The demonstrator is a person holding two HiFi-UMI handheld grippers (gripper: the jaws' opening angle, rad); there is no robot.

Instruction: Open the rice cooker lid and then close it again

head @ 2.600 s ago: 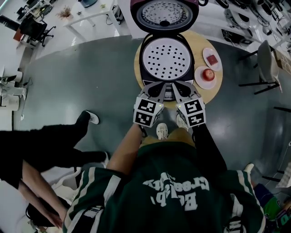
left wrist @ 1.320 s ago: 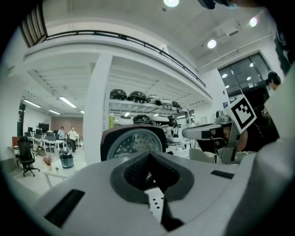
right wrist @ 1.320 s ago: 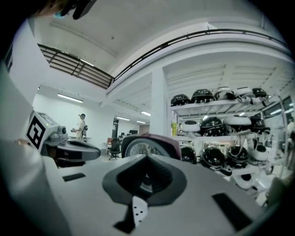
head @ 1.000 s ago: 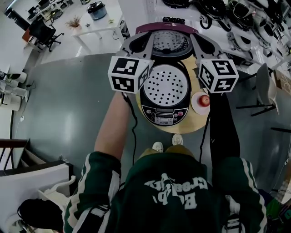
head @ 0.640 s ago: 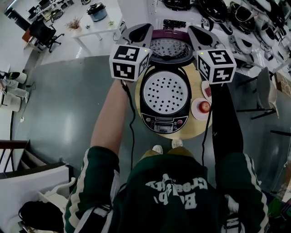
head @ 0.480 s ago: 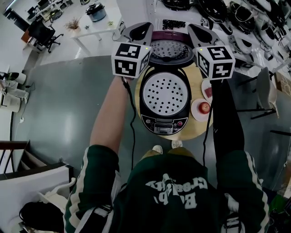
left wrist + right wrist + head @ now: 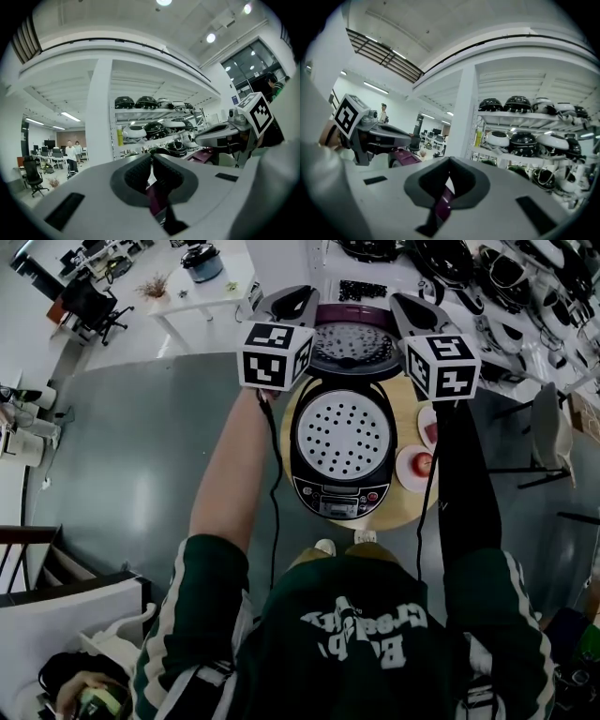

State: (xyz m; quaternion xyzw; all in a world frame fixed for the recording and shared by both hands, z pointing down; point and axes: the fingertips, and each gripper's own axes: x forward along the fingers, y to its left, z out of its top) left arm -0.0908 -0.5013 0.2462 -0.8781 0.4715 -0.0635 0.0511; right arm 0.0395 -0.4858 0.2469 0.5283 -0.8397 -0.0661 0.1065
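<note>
The black rice cooker (image 7: 342,442) stands open on a small round wooden table (image 7: 410,512). Its perforated inner plate faces up, and its purple-rimmed lid (image 7: 349,341) is raised at the back. My left gripper (image 7: 291,298) is at the lid's left top edge and my right gripper (image 7: 412,304) at its right top edge. In the left gripper view the left gripper (image 7: 152,165) has its pads together, with the purple lid rim (image 7: 157,202) just below them. The right gripper (image 7: 449,174) is likewise shut above the purple rim (image 7: 443,207). Neither holds anything that I can see.
A plate with a red apple (image 7: 419,463) and a second small plate (image 7: 429,427) sit on the table right of the cooker. Shelves of other rice cookers (image 7: 150,131) stand behind it. A white table (image 7: 202,282) is at the far left and a chair (image 7: 548,418) at the right.
Both grippers rose from the cooker's front panel to the top edges of the raised lid. Over the last half second they barely moved, and the lid stays up.
</note>
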